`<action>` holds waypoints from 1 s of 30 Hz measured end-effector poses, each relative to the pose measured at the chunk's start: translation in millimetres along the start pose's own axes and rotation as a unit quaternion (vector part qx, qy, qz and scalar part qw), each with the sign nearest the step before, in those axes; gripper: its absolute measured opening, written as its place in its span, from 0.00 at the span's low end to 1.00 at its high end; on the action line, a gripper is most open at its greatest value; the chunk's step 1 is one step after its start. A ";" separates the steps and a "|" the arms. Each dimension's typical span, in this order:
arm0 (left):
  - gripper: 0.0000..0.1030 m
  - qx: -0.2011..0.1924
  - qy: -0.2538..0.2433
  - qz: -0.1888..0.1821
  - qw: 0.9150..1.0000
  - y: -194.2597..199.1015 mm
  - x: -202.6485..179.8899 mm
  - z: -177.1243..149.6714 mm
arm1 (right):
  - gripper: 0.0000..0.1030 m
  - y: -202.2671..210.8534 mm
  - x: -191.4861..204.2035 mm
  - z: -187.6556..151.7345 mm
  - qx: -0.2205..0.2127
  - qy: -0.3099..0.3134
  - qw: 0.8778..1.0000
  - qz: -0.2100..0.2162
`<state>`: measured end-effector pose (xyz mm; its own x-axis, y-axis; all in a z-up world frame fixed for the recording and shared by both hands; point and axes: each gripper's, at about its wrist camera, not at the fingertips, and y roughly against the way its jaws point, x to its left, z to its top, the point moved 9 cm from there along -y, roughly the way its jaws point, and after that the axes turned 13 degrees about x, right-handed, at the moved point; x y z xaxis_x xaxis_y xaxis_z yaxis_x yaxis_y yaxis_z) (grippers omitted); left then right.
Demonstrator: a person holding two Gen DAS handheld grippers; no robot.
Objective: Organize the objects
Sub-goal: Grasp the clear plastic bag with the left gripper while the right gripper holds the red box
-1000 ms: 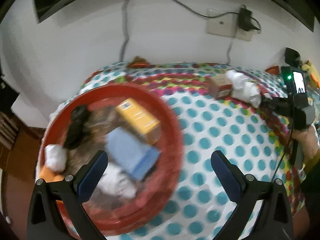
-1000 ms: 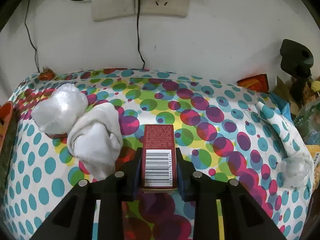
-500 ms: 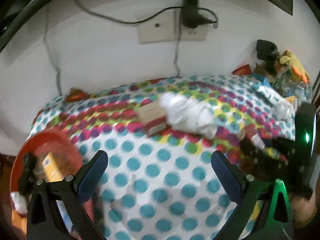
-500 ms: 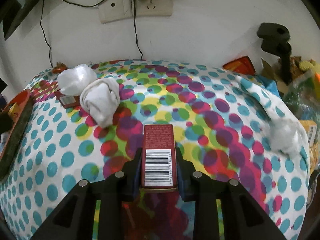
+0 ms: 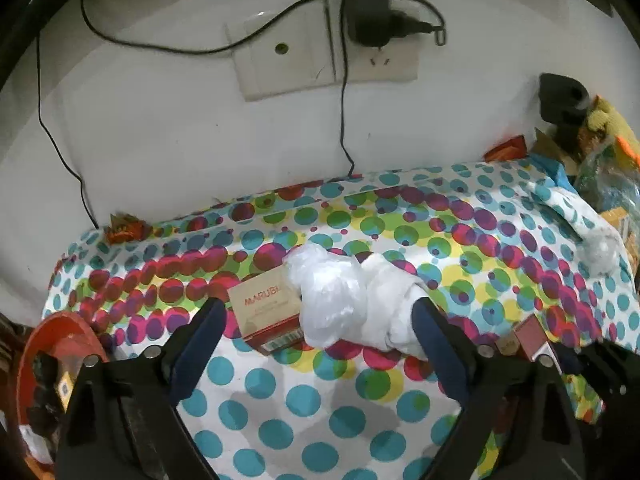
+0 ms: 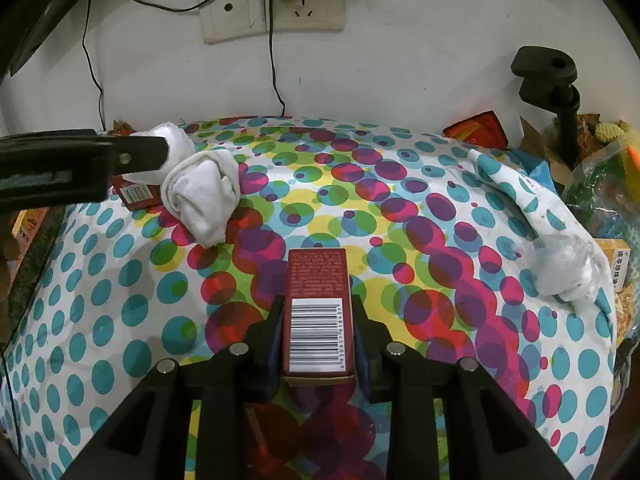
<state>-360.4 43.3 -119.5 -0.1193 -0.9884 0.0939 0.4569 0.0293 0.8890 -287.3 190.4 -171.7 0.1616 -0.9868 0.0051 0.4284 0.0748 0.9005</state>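
My left gripper is over the spotted tablecloth, jaws wide and closing. Between its fingers lie a tan and red carton, a crumpled clear plastic bag and a rolled white cloth. The right finger overlaps the cloth; the pads press on nothing. My right gripper is shut on a dark red barcoded box, held just above the cloth. That box also shows at the right of the left wrist view. A red basket with several items sits far left.
The wall with sockets, a plugged charger and hanging cables is close behind the table. A black clamp stand and cluttered bags stand at the right. Another clear plastic wad lies on the table's right edge. An orange wrapper is back left.
The left gripper swung right, from over the red basket to the carton, bag and cloth, and its jaws narrowed. The right gripper drew back a little with its box, then held still.
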 end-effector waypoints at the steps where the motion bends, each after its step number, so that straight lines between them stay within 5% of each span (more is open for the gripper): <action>1: 0.86 0.001 0.006 -0.002 1.000 -1.7 1.0 1.3 | 0.29 0.0 -0.9 0.2 0.000 0.000 1.000 0.001; 8: 0.78 0.005 0.031 -0.010 0.999 -12.6 7.3 11.1 | 0.30 0.5 0.6 0.7 -0.001 -0.005 1.000 0.011; 12: 0.51 0.025 0.033 -0.019 0.999 -24.7 6.7 7.5 | 0.30 1.0 -0.2 1.0 -0.001 -0.006 1.000 0.013; 13: 0.51 0.021 0.033 -0.021 0.999 -24.6 6.3 7.0 | 0.30 1.1 -0.2 1.1 -0.002 -0.007 1.000 0.014; 15: 0.32 0.014 0.025 -0.018 0.999 -20.9 4.2 6.7 | 0.30 1.1 0.2 1.1 -0.002 -0.007 1.000 0.015; 30: 0.32 -0.006 -0.010 -0.022 1.000 28.4 11.1 -13.9 | 0.30 0.3 0.9 1.0 -0.002 -0.006 1.000 0.012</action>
<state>-336.6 31.0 -99.4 -0.1572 -0.9856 0.0628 0.4617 -0.0171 0.8869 -287.9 189.4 -171.0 0.1616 -0.9864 0.0309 0.4277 0.0983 0.8986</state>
